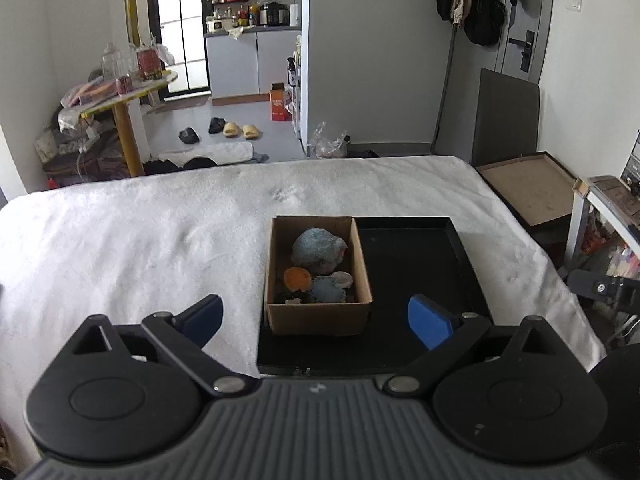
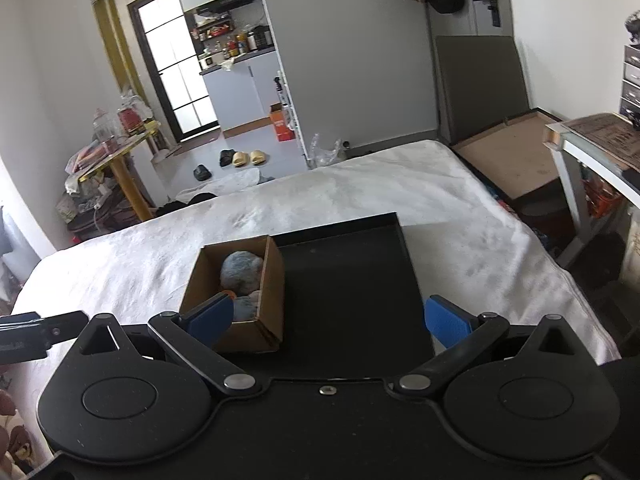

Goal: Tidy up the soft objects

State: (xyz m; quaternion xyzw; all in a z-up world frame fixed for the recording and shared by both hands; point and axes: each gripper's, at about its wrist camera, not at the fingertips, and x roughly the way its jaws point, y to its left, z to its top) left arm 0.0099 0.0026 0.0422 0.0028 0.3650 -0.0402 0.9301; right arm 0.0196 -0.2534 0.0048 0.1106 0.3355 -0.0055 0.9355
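A brown cardboard box (image 1: 280, 312) stands in the left part of a black tray (image 1: 464, 264) on a white-covered bed. Inside lie a large blue-grey plush (image 1: 318, 250), an orange ball (image 1: 297, 279), a small spiky blue ball (image 1: 328, 291) and a pale soft piece (image 1: 342, 278). My left gripper (image 1: 316, 322) is open and empty, its blue pads either side of the box's near end, above it. My right gripper (image 2: 328, 318) is open and empty above the tray (image 2: 384, 248); its left pad (image 2: 210, 318) overlaps the box (image 2: 272, 280) in view. The plush (image 2: 240, 270) shows there too.
The white bedcover (image 1: 140, 240) spreads left of and beyond the tray. A brown board (image 1: 532, 188) and a side table (image 2: 592, 140) stand off the bed's right edge. Part of the left gripper (image 2: 36, 330) shows at the right wrist view's left edge.
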